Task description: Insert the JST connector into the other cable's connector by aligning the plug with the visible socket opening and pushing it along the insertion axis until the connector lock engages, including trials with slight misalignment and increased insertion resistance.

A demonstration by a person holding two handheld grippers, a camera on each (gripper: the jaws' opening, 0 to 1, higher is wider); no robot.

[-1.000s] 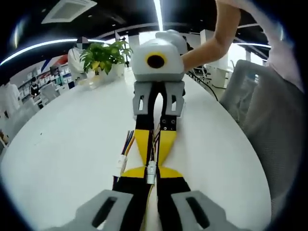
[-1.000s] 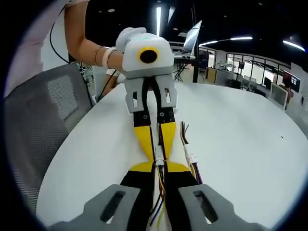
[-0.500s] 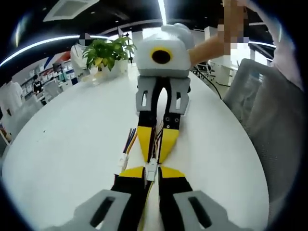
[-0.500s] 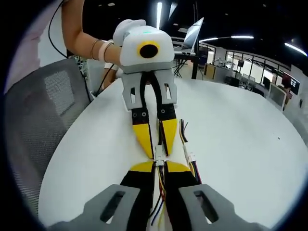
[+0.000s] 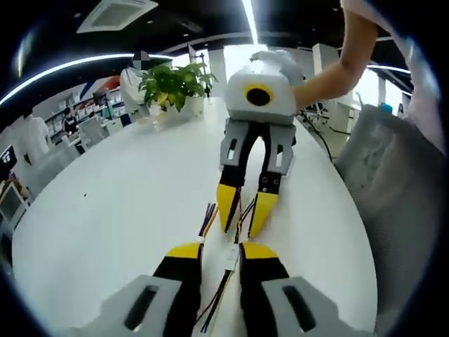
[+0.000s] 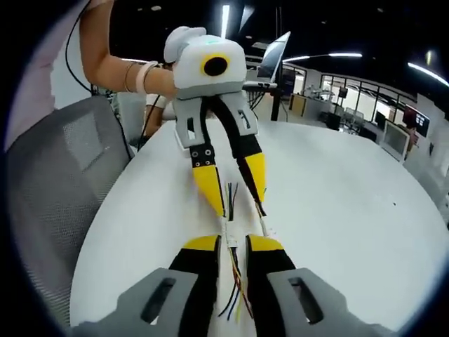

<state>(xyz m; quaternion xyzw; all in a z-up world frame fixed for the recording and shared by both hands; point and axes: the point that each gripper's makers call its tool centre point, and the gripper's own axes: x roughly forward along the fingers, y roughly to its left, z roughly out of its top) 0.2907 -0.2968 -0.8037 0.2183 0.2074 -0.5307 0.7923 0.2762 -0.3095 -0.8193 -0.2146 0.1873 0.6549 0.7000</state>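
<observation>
A round white table carries everything, with a grey mesh chair at 3 o'clock of the left gripper view and at 9 o'clock of the right gripper view.

In the left gripper view the left gripper rises from 6 o'clock, low over the table, its yellow-tipped jaws a narrow gap apart. A white connector with coloured wires lies in that gap; whether the jaws press on it cannot be told. Facing it from 12 o'clock, the right gripper points its tips down toward the table, held by a person's bare arm coming in from 2 o'clock. Its jaws stand slightly apart with loose wire ends just beside the left tip.

In the right gripper view the right gripper has its jaws close together around a thin cable of many colours. The left gripper, at 12 o'clock, has its jaws spread wide, holding nothing, and a forearm with a white wristband backs it from 10 o'clock. A second white connector lies on the table just beyond the right jaw.

Two grippers, two cable assemblies, two connectors, not visibly joined.

A potted plant stands at 11 o'clock of the left gripper view; an open laptop stands at 12 o'clock of the right gripper view. Neither blocks the jaws.
</observation>
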